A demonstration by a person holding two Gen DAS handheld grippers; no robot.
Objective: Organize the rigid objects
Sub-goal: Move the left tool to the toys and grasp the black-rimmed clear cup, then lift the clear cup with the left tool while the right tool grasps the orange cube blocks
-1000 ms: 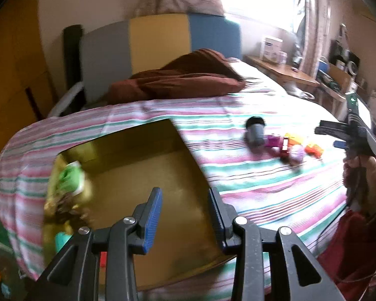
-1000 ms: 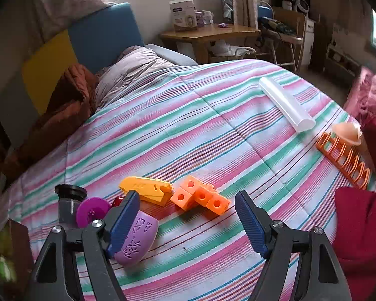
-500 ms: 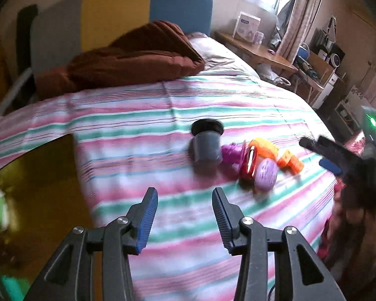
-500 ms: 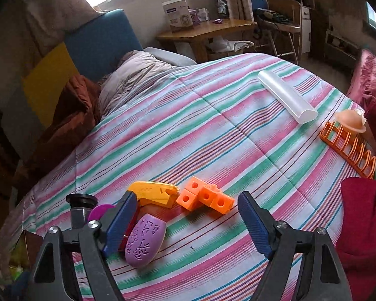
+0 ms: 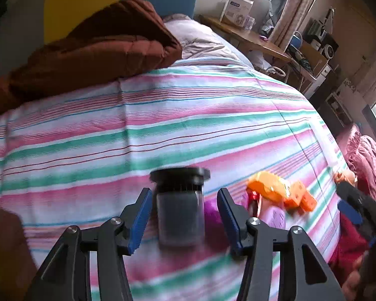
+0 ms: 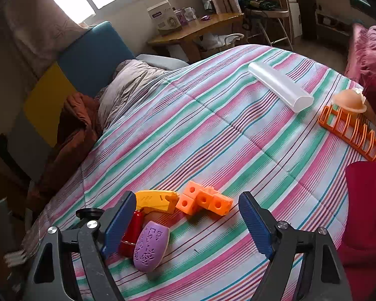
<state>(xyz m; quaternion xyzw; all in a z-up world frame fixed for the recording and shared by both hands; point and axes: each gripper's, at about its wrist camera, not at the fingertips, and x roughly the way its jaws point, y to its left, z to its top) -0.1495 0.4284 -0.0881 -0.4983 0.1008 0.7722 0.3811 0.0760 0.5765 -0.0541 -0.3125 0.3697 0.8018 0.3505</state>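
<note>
A dark grey cylinder with a black cap (image 5: 179, 215) stands on the striped bedspread (image 5: 163, 115). It sits between the fingers of my left gripper (image 5: 183, 195). The jaws are opening, and a gap shows on each side of it. Just to its right lie a magenta piece (image 5: 213, 215), a purple oval (image 6: 151, 247), a red cylinder (image 6: 131, 235), a yellow-orange piece (image 6: 155, 200) and joined orange cubes (image 6: 204, 200). My right gripper (image 6: 188, 198) hovers open over that cluster and holds nothing. The cylinder's cap (image 6: 89, 213) peeks out behind the right gripper's left finger.
A white tube (image 6: 279, 89), an orange rack (image 6: 351, 133) and a peach dome (image 6: 348, 101) lie at the far right of the bed. A brown quilt (image 5: 92, 47) is heaped at the headboard. Red cloth (image 6: 366, 200) lies at the right edge.
My left gripper has swung right, away from the gold box, across the bed to the grey cylinder, and its jaws have widened. The right gripper has barely moved and opened slightly.
</note>
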